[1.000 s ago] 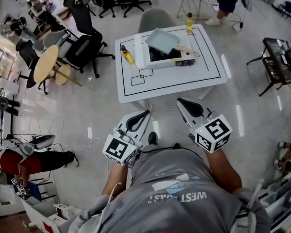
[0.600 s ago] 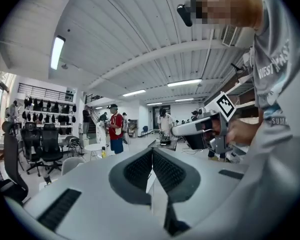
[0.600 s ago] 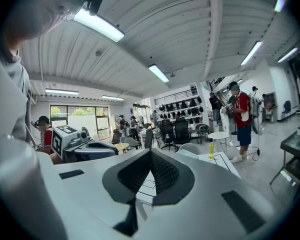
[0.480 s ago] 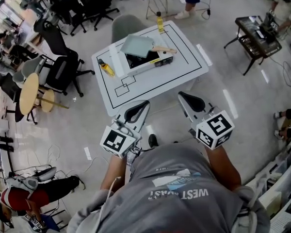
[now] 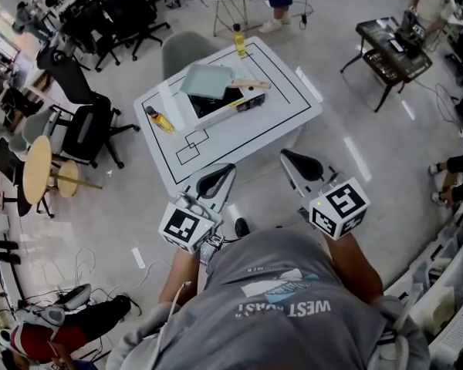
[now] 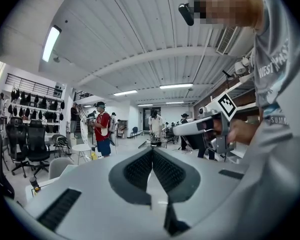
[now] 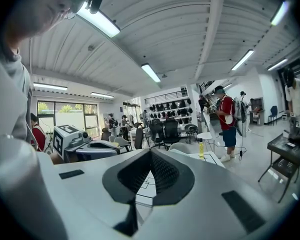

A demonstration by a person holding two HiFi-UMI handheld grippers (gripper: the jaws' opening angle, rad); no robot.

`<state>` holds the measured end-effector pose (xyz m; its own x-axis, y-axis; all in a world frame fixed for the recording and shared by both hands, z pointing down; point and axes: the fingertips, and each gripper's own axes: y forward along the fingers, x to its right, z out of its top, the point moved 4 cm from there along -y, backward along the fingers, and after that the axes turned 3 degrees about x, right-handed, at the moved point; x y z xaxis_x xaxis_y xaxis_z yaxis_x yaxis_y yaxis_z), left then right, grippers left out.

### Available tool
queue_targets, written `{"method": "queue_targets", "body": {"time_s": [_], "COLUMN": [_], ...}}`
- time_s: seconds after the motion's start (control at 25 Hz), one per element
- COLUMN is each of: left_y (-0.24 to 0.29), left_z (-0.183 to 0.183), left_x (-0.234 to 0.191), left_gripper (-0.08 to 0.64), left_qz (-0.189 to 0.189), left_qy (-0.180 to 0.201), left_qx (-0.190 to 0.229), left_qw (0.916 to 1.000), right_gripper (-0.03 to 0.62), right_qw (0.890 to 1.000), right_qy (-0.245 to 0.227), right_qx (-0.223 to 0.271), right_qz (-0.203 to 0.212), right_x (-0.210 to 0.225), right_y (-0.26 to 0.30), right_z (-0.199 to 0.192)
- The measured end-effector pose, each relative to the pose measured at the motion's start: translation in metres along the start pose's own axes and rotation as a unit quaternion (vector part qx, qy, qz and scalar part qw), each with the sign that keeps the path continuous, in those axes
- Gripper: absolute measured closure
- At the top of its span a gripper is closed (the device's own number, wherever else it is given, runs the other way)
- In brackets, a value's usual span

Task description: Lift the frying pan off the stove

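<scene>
A pale green square frying pan (image 5: pixel 206 80) with a wooden handle (image 5: pixel 251 84) sits on a black-topped portable stove (image 5: pixel 225 104) on the white table (image 5: pixel 255 122). Both grippers are held close to the person's chest, well short of the table and apart from the pan. My left gripper (image 5: pixel 230 169) is shut with nothing in it, and its jaws meet in the left gripper view (image 6: pixel 151 150). My right gripper (image 5: pixel 285 155) is shut and empty too, its jaws closed in the right gripper view (image 7: pixel 150 152).
A yellow oil bottle (image 5: pixel 157 119) stands on the table left of the stove, another bottle (image 5: pixel 238 39) at its far edge. Office chairs (image 5: pixel 89 122) and a round wooden table (image 5: pixel 35 168) stand to the left. A black side table (image 5: pixel 387 51) is at the right. People stand around.
The table with the stove and pan has shifted up and left in the head view as the person moves. Both grippers stay shut and keep their places by the chest.
</scene>
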<state>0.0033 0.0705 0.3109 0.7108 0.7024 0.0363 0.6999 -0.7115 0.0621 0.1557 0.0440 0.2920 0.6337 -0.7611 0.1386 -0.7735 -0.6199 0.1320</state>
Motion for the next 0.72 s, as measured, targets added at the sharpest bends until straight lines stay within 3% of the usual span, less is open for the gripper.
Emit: {"method": "queue_targets", "body": {"time_s": [0.72], "left_y": [0.004], "left_z": [-0.012], "left_x": [-0.043], "left_gripper": [0.56], "left_qz": [-0.033], "left_qy": [-0.01], "left_qx": [0.002], "left_qw": [0.9994], "right_gripper": [0.581], "right_qw": [0.999], "right_qy": [0.003], "right_qx": [-0.012], "right_qz": [-0.038], "right_x": [0.0], "right_y": [0.034], "right_z": [-0.004]}}
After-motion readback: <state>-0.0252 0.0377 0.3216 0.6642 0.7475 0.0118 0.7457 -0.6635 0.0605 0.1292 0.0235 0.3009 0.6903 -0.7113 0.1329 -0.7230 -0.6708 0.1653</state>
